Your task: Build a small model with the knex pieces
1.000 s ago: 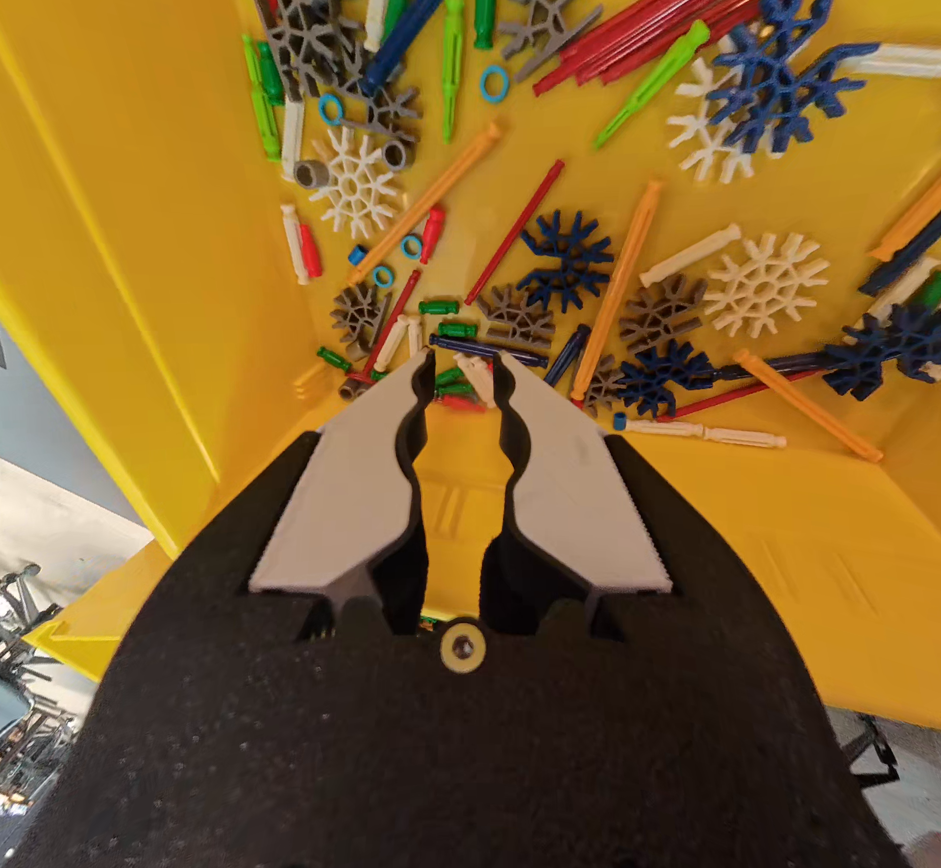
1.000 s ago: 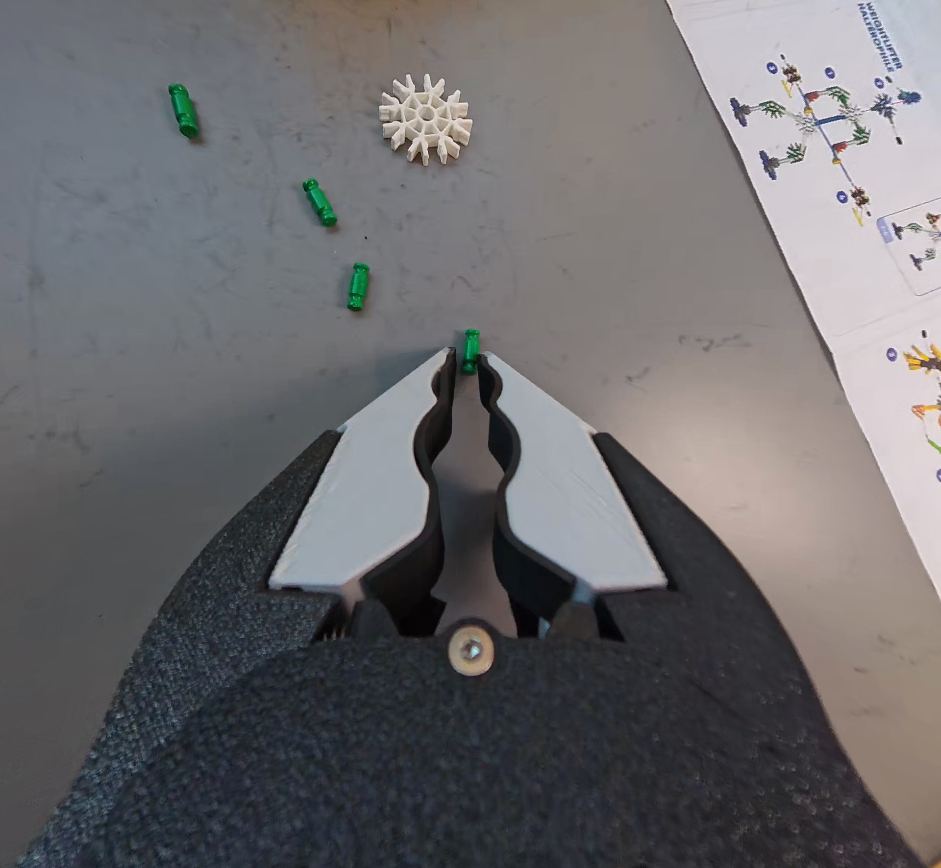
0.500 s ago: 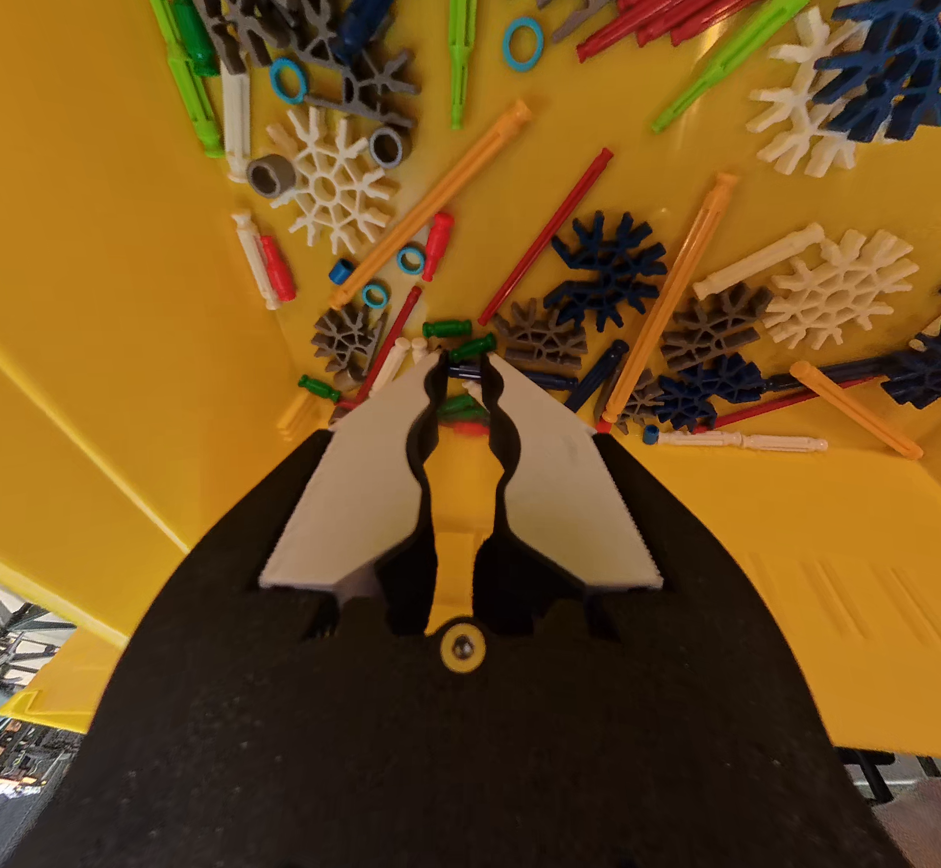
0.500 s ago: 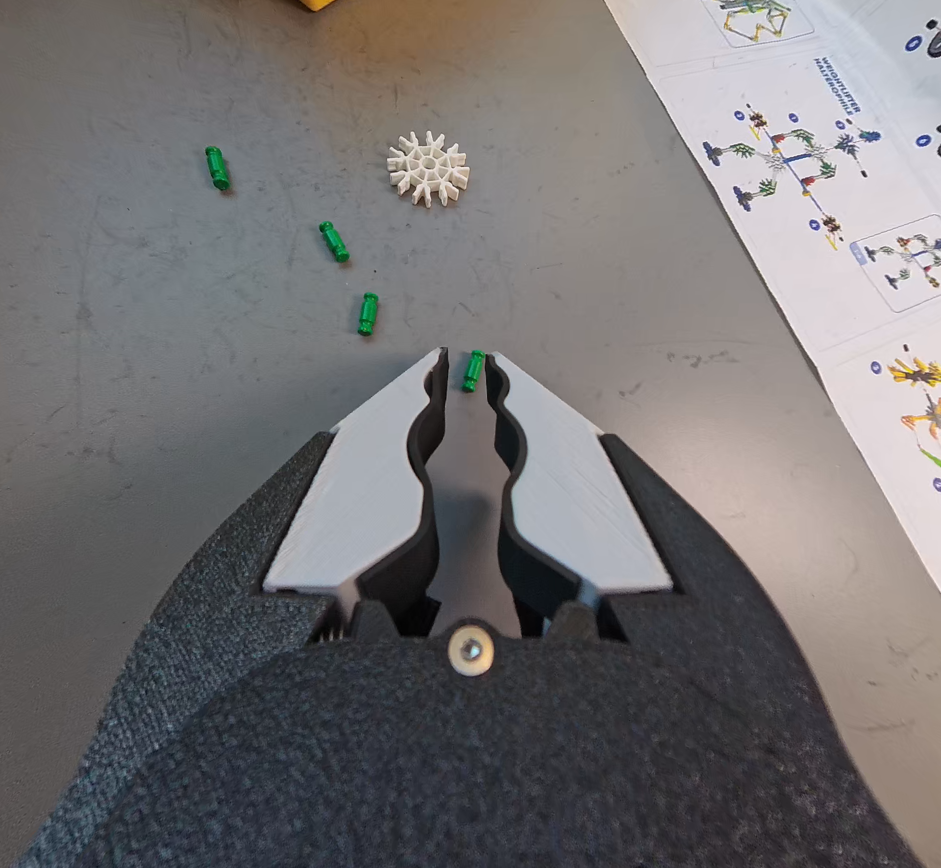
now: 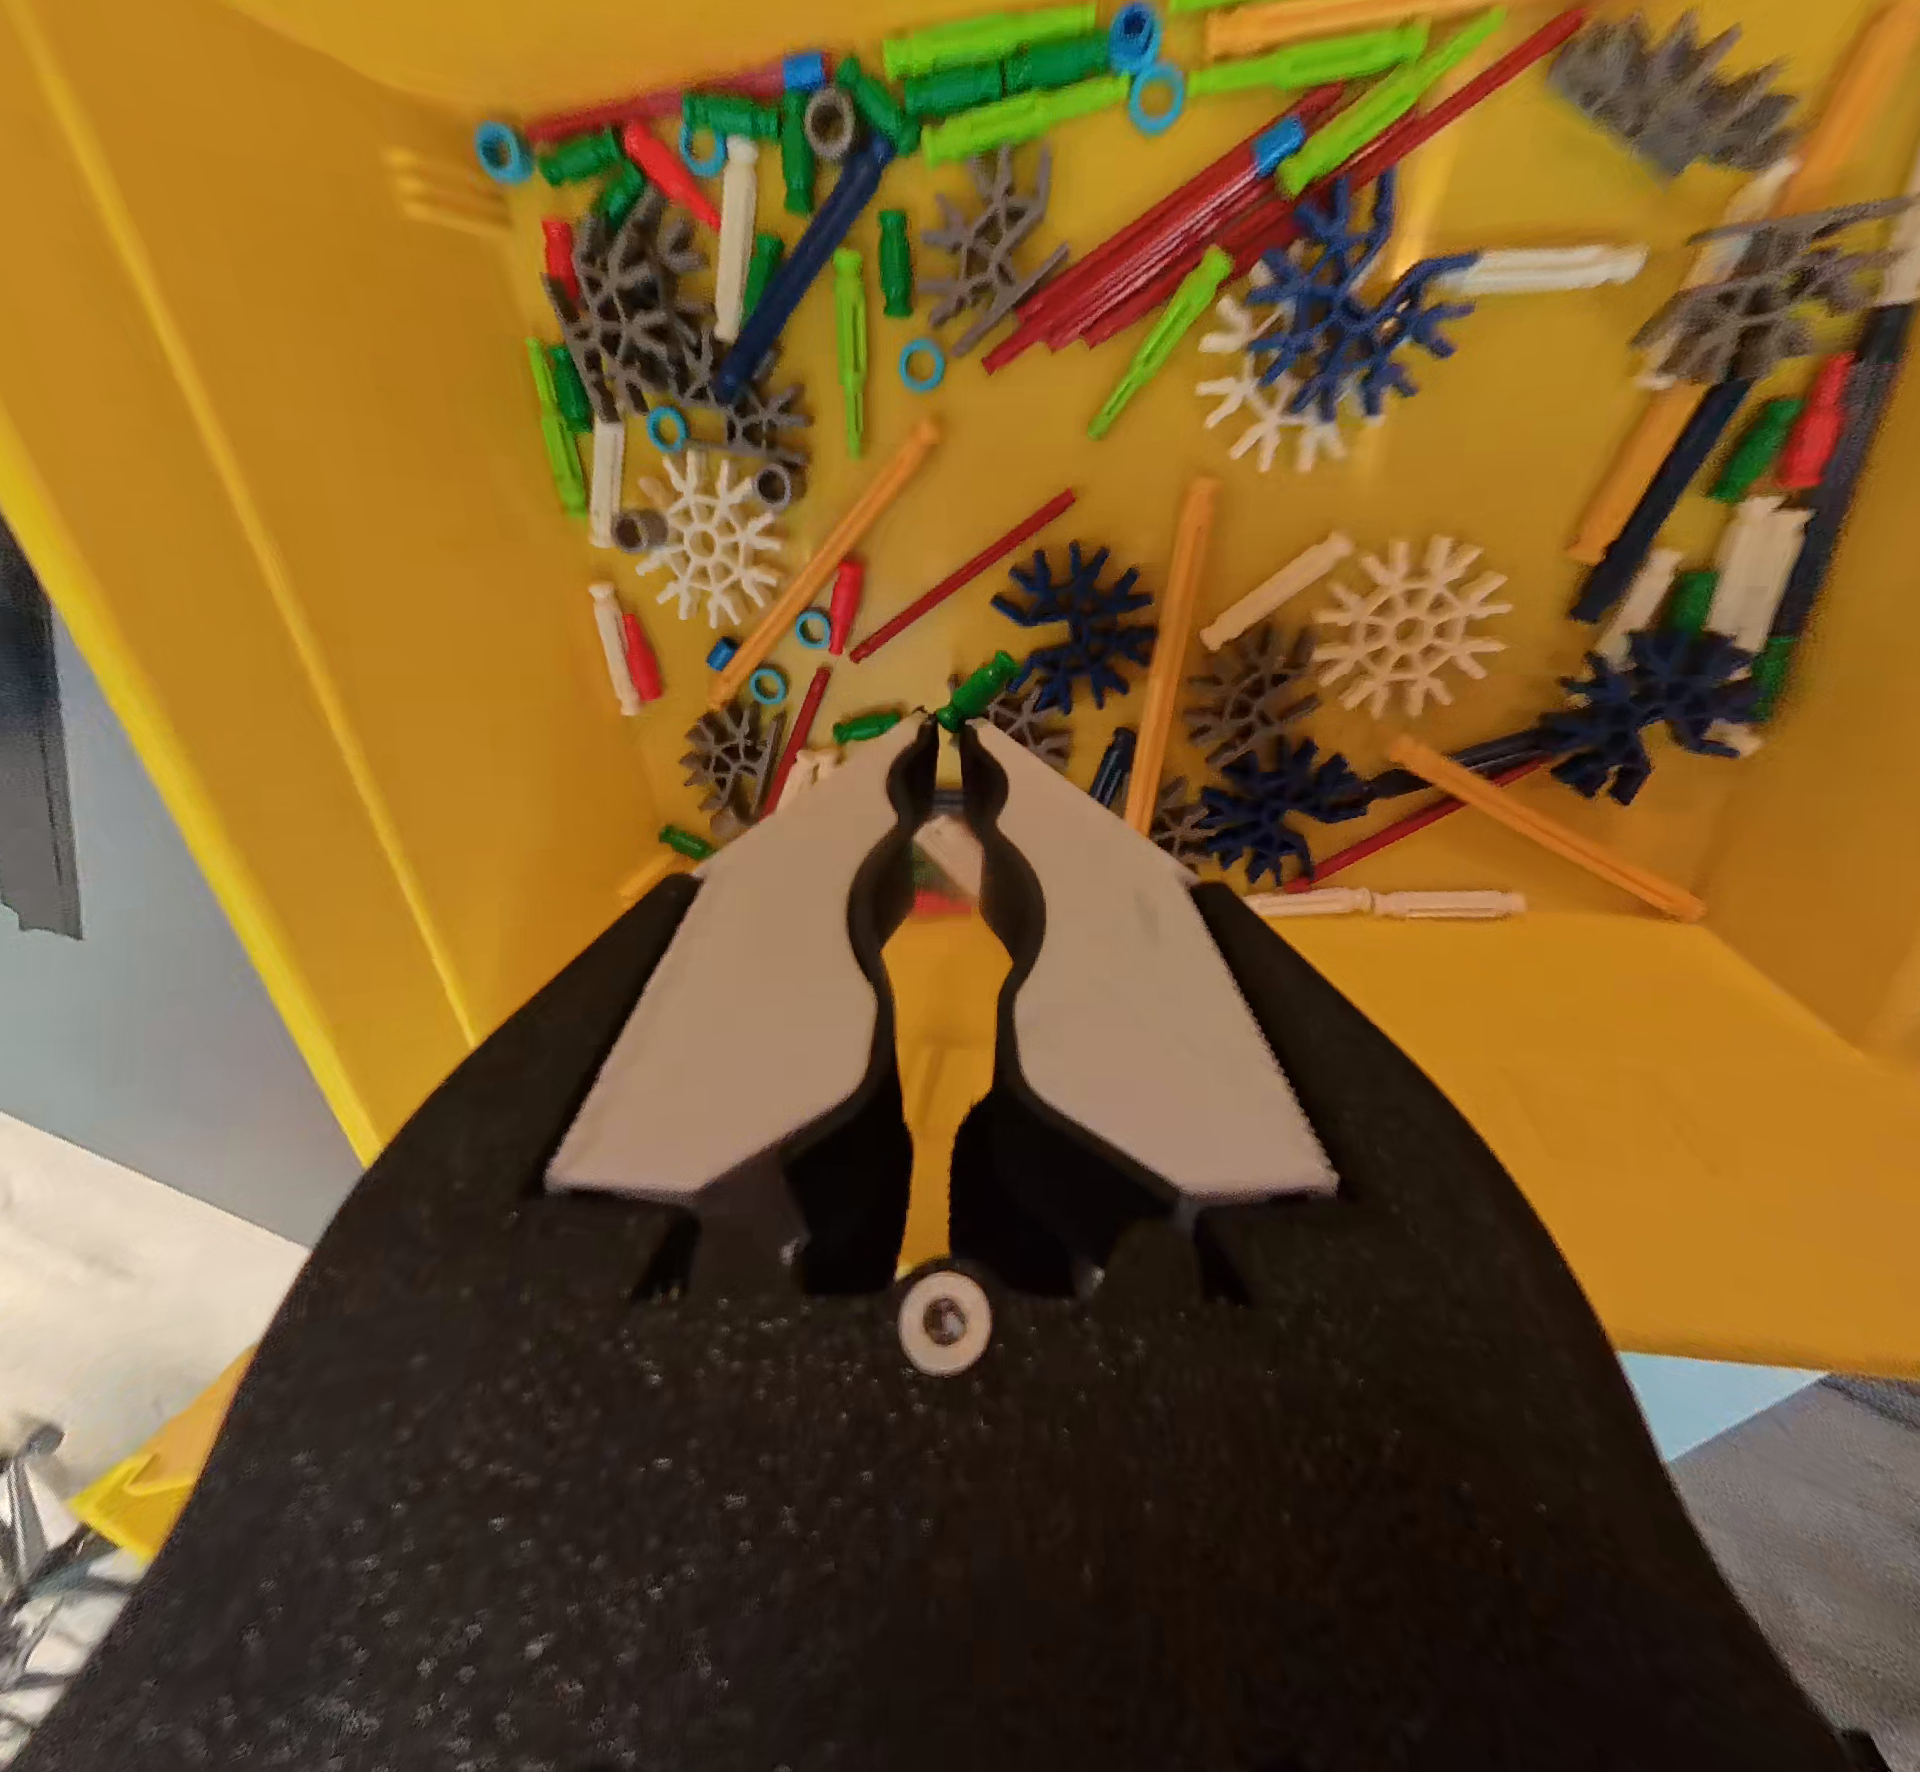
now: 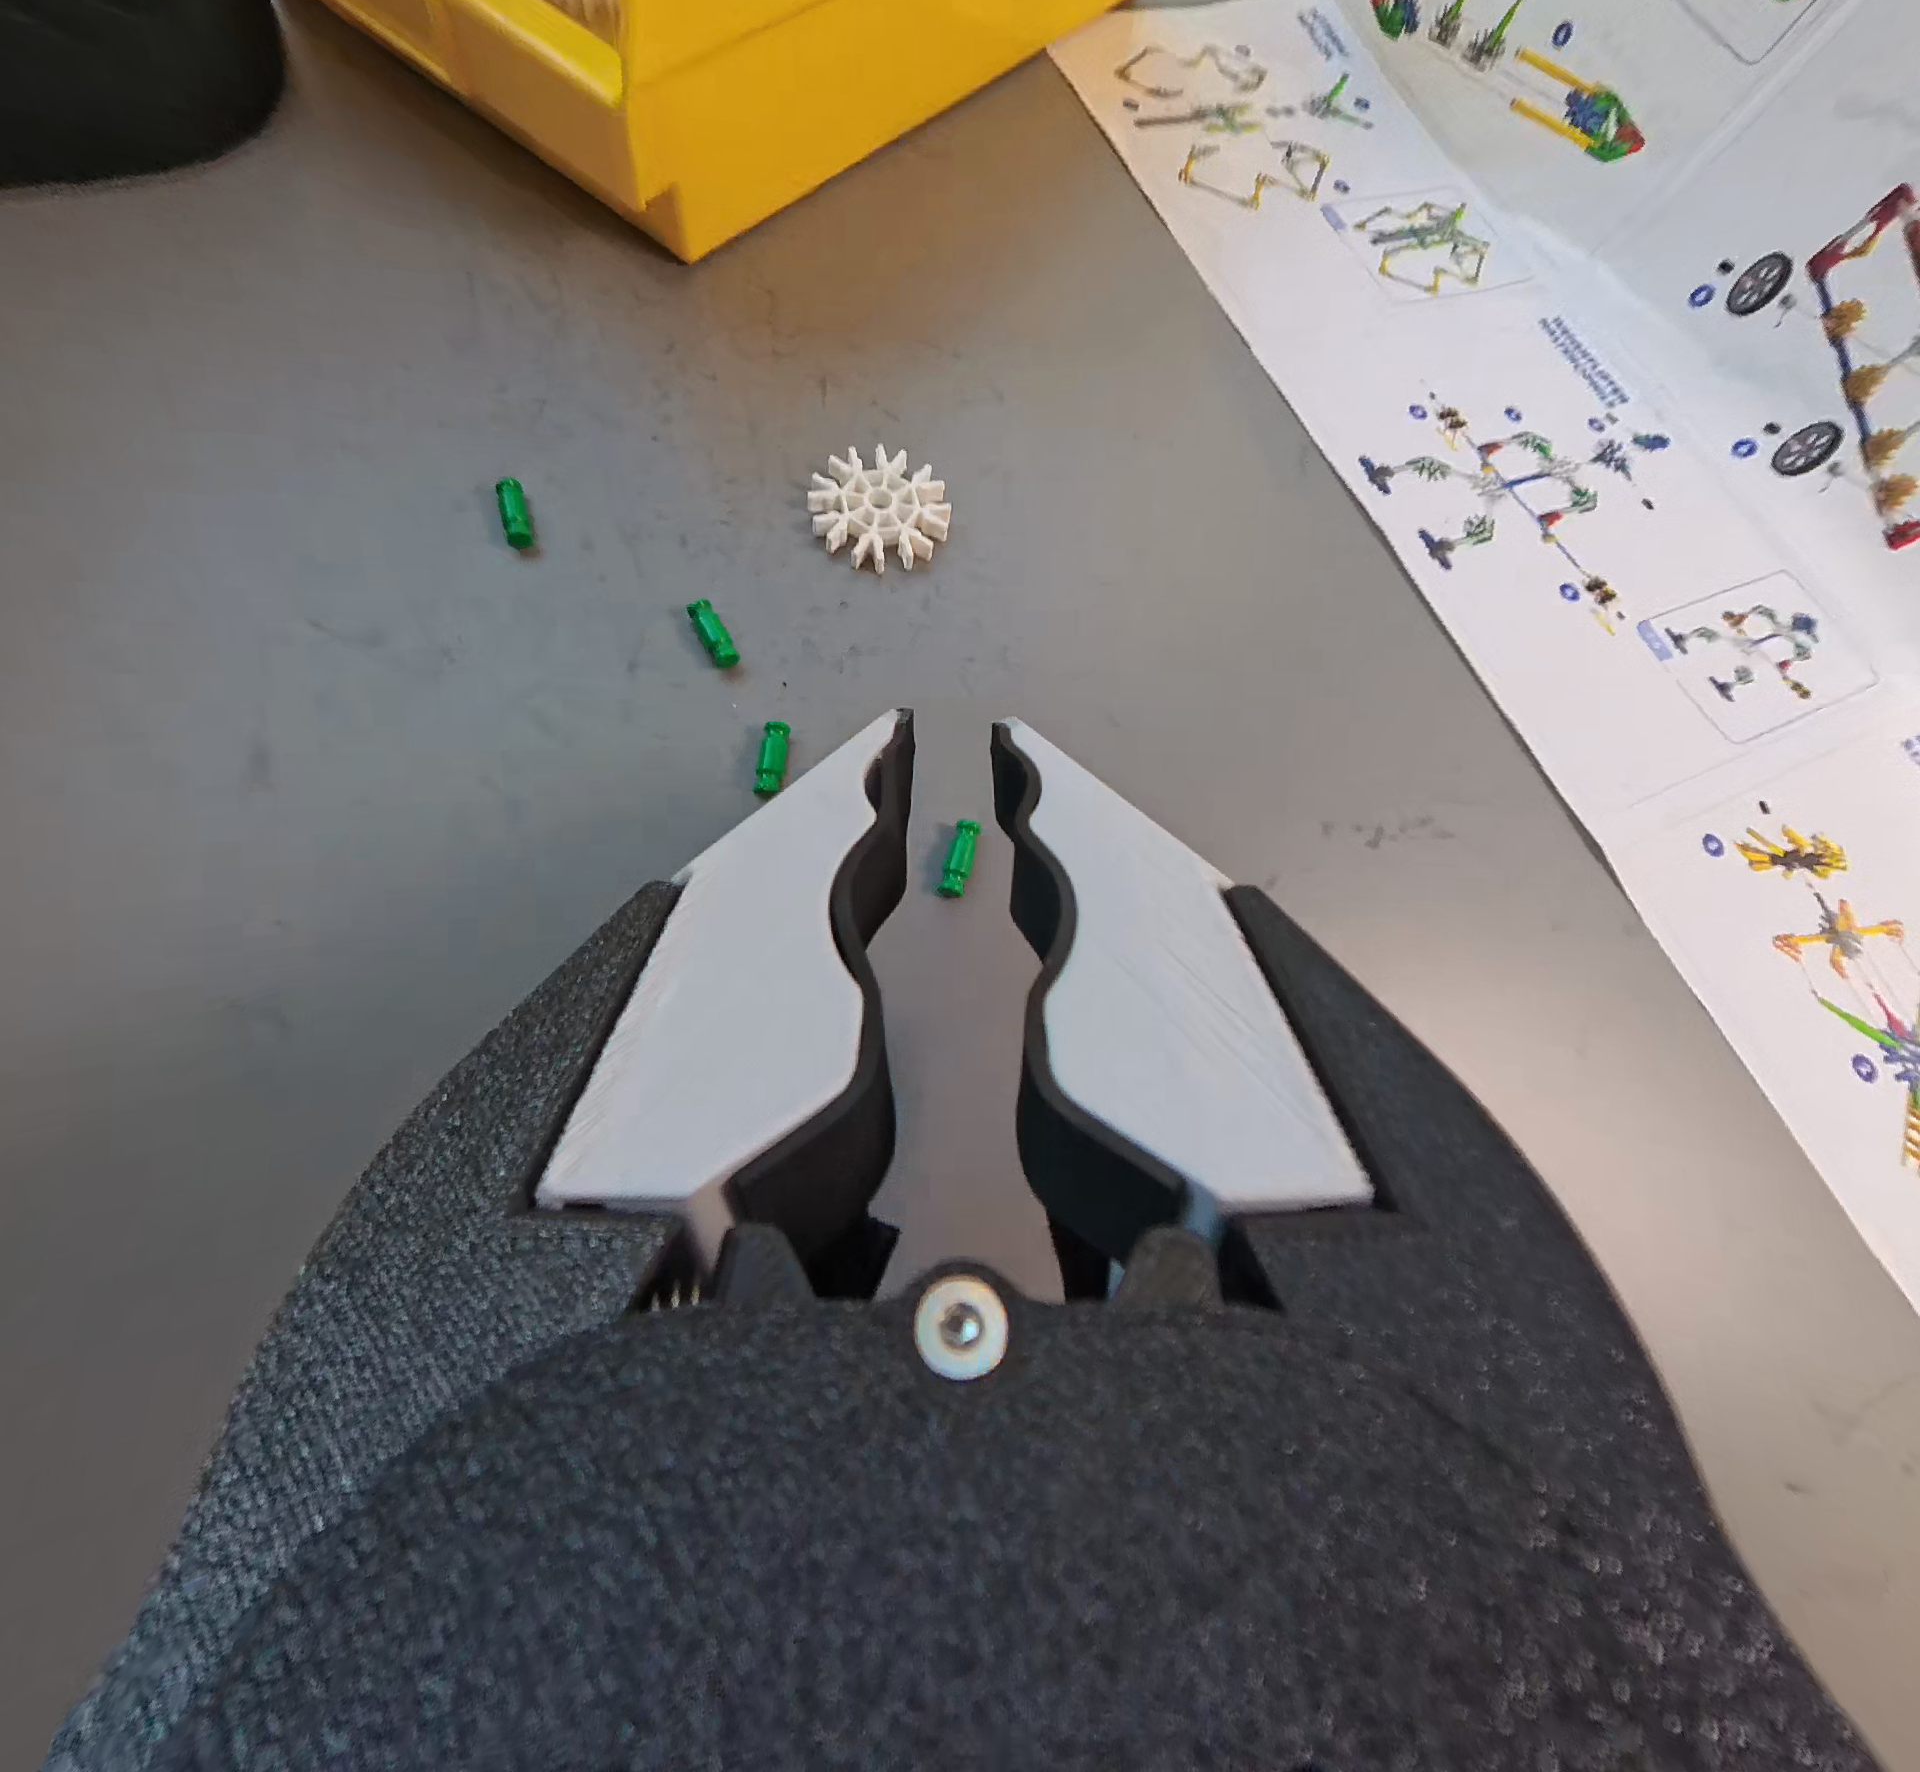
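Yellow plastic fills the left wrist view: the yellow bin [image 5: 312,475] seen from above, its floor strewn w/ construction-toy bits. From the left there is a white snowflake connector [image 5: 710,540], then a dark blue connector [image 5: 1081,626], an orange rod [image 5: 1169,652] and a second white connector [image 5: 1410,626] further right. A bundle of red rods [image 5: 1195,257] lies at the back. The left gripper [image 5: 943,733] is pressed nearly together, pinching one end of a short green rod [image 5: 975,683], which sticks out up and to the right past the tips. Can't tell if it's clear of the bin floor.

Right wrist view, L to R: on the grey table [image 6: 312,787] lie three loose green pegs [image 6: 713,633] in a diagonal row. Next comes a fourth peg [image 6: 957,858] lying betw. the fingers of the right gripper [image 6: 951,730], which is spread and touching nothing. A white cog-like connector [image 6: 879,507] sits just ahead of the tips, the bin's corner is beyond that, and a printed picture sheet [image 6: 1558,372] runs along the right edge
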The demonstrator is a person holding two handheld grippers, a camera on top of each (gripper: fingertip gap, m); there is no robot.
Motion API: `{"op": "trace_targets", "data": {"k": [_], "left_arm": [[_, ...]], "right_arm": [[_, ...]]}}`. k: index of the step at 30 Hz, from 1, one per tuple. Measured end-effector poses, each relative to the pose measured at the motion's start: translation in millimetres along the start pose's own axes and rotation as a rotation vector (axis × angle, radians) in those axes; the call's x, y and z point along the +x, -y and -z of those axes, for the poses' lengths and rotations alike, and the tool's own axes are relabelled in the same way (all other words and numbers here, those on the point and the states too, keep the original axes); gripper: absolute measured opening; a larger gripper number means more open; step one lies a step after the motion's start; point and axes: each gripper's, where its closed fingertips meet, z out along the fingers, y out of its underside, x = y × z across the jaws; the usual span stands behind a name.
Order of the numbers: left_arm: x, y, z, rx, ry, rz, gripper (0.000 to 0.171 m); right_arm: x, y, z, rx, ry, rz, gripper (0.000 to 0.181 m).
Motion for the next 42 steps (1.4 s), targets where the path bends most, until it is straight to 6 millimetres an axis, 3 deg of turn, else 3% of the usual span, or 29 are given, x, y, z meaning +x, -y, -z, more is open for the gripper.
{"op": "trace_targets", "data": {"k": [3, 6, 10, 13, 17, 19, 25, 28, 32, 37, 40, 42], "left_arm": [[39, 49, 34, 0.231, -0.032, -0.064, 0.002], [108, 106, 64, 0.454, -0.152, -0.164, 0.002], [181, 159, 77, 0.6, -0.248, -0.272, 0.001], [211, 184, 75, 0.645, -0.302, -0.303, 0.0], [230, 200, 69, 0.66, -0.344, -0.324, 0.0], [235, 204, 68, 0.672, -0.38, -0.317, 0.0], [222, 204, 56, 0.682, -0.332, -0.249, 0.0], [210, 202, 64, 0.731, -0.287, -0.201, 0.0], [189, 192, 77, 0.785, -0.204, -0.143, 0.011], [135, 168, 98, 0.839, -0.043, -0.004, 0.018], [84, 139, 99, 0.784, 0.097, 0.114, 0.018], [51, 113, 88, 0.68, 0.169, 0.171, 0.02]], "right_arm": [[-8, 31, 6, 0.14, -0.033, 0.09, 0.018], [-31, 66, 10, 0.292, -0.049, 0.191, 0.023], [-71, 89, 2, 0.37, -0.023, 0.292, 0.025], [-84, 94, -8, 0.376, -0.074, 0.36, 0.026], [-85, 102, -6, 0.416, -0.144, 0.4, 0.025], [-83, 101, -7, 0.407, -0.169, 0.427, 0.009], [-73, 81, -14, 0.299, -0.146, 0.436, 0.0], [-50, 79, -5, 0.3, -0.166, 0.34, 0.001], [-3, 68, 13, 0.285, -0.221, 0.156, 0.02], [38, 47, 26, 0.272, -0.262, -0.015, 0.021], [45, 43, 26, 0.279, -0.249, -0.081, 0.021], [46, 43, 27, 0.285, -0.247, -0.094, 0.021]]}}
